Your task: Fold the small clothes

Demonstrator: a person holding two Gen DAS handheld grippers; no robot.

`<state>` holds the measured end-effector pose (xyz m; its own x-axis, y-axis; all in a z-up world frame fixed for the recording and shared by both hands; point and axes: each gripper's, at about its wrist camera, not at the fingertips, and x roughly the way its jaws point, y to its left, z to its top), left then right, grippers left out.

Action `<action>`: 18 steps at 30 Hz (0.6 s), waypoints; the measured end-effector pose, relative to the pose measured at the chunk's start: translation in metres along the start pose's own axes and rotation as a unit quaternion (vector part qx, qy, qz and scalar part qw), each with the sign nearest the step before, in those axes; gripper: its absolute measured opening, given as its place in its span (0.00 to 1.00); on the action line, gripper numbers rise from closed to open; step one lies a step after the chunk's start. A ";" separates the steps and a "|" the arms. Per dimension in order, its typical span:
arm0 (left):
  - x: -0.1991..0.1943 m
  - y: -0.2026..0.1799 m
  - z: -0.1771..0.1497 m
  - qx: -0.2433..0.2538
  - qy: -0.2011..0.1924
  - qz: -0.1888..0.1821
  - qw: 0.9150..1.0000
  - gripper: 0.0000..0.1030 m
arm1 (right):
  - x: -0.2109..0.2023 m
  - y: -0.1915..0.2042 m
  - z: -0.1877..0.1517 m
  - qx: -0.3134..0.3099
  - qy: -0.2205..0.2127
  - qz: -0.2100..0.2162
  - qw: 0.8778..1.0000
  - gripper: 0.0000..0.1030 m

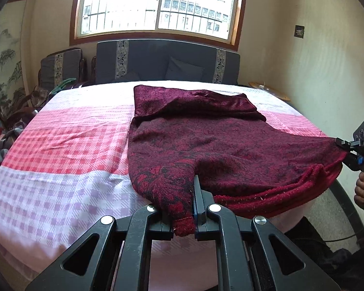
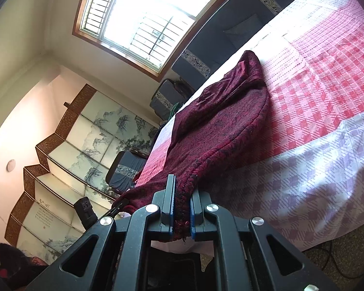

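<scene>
Pinching the maroon knit sweater (image 1: pixel 206 145) by 2 hem corners, left gripper (image 1: pixel 194 208) at 6 o'clock, right gripper (image 2: pixel 182 208) at 3 o'clock, keeping it taut over the checked tablecloth (image 1: pixel 60 150) for folding.

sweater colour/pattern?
Dark maroon sweater with a black leafy pattern; clearest in the left wrist view.

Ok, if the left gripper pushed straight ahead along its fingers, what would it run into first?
The dark red knitted sweater itself. The left gripper is already shut on its hem, and the fabric bunches directly ahead over the pink checked bedsheet. Beyond it probably comes the dark sofa, though depth is unclear.
</scene>
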<state>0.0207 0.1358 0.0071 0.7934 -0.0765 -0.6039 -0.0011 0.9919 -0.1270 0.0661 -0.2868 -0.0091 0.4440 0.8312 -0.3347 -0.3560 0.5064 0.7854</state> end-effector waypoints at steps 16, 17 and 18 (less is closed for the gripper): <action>0.006 0.005 0.026 -0.003 -0.013 0.010 1.000 0.10 | 0.007 0.014 0.032 -0.004 -0.017 0.008 1.000 0.09; 0.007 0.007 0.028 -0.007 -0.012 0.010 1.000 0.10 | 0.009 0.015 0.036 -0.004 -0.019 0.008 1.000 0.09; 0.009 0.009 0.031 -0.011 -0.012 0.008 1.000 0.10 | 0.009 0.016 0.040 -0.004 -0.021 0.008 1.000 0.09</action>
<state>0.0470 0.1470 0.0253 0.8074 -0.0577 -0.5872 -0.0278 0.9904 -0.1355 0.0975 -0.2799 0.0213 0.4715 0.8293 -0.3000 -0.3698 0.4947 0.7864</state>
